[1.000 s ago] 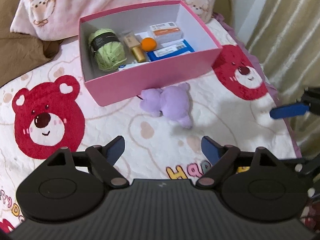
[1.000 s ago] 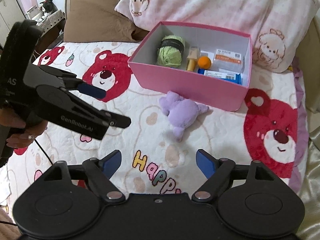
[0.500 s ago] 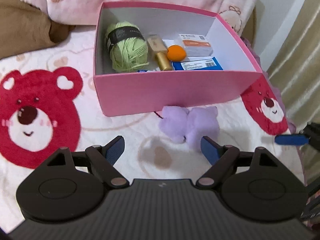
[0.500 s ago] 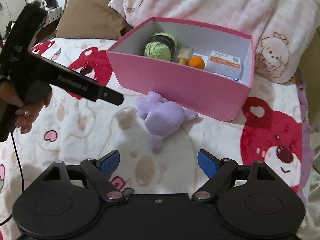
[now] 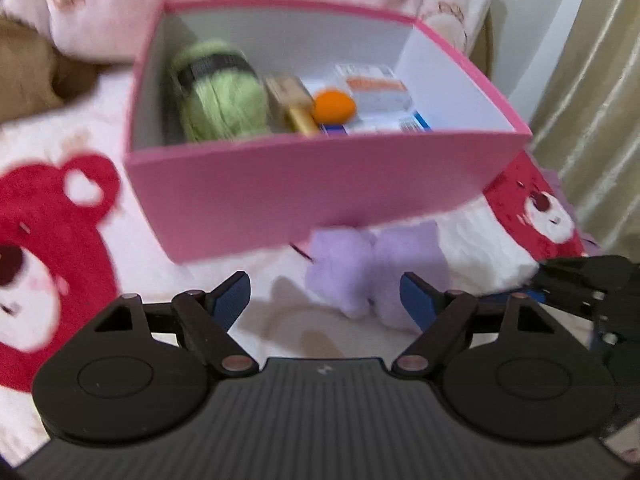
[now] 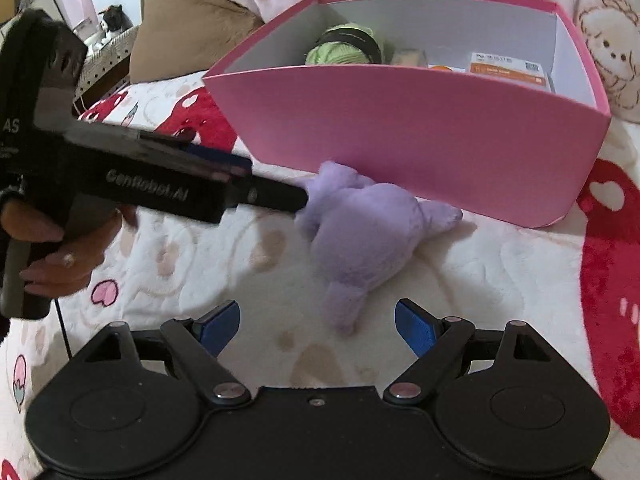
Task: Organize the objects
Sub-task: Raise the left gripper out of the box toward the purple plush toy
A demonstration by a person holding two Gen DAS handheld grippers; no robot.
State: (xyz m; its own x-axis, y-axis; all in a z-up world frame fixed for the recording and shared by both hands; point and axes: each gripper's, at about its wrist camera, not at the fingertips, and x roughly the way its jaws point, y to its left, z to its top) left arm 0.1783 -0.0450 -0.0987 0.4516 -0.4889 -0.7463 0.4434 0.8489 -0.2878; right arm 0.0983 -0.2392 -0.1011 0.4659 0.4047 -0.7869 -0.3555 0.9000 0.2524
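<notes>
While both tongs drop closer than a second ago, the purple toy [image 6: 360,236] lies on the blanket [image 6: 500,280], touching the pink box [image 6: 400,136] at 12 o'clock. Left tongs [image 5: 325,294] and right tongs [image 6: 317,322] gape wide, holding nothing.

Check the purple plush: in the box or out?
Out. The plush lies on the blanket in front of the pink box, against its front wall. Inside are only yarn, an orange ball and packets.

A purple plush toy [image 6: 360,236] lies on the bed [image 6: 500,280] just near of the pink box [image 6: 400,136], between the parted right gripper [image 6: 318,326] and the left gripper [image 6: 276,188] reaching in from the left.
</notes>
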